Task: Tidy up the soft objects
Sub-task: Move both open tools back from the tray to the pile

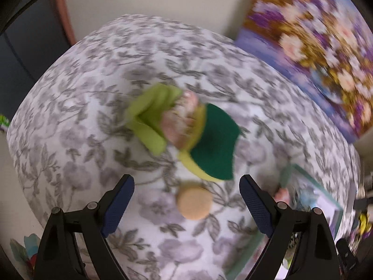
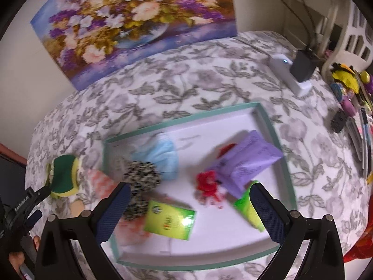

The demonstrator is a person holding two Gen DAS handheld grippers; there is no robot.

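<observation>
**Inspector:** While both views are smeared by motion, the layout reads clearly enough. Left gripper (image 1: 186,200) hangs over the floral tablecloth (image 1: 81,107), jaws spread wide, nothing between the pads.

**Clerk:** What lies under it?

**Inspector:** A round tan puff (image 1: 194,203) sits on the cloth, between the fingers in the view but untouched. Beyond it, a green-and-yellow sponge (image 1: 214,144) lies against a lime-green cloth (image 1: 151,119) and a pinkish soft item, too blurred to name.

**Clerk:** And the right side?

**Inspector:** Right gripper (image 2: 190,212) is over the teal-rimmed tray (image 2: 186,117), jaws fully parted, gripping nothing. In the tray: a blue face mask (image 2: 163,156), a speckled black-and-white scrunchie (image 2: 142,175), a red fabric flower (image 2: 206,183), a purple packet (image 2: 247,163), a green tissue pack (image 2: 170,220), and another green packet (image 2: 247,207) by the right finger.

**Clerk:** Surroundings?

**Inspector:** A flower painting (image 2: 130,18) leans against the wall behind the tray. A white charger block (image 2: 289,74) stands at the far right.
</observation>
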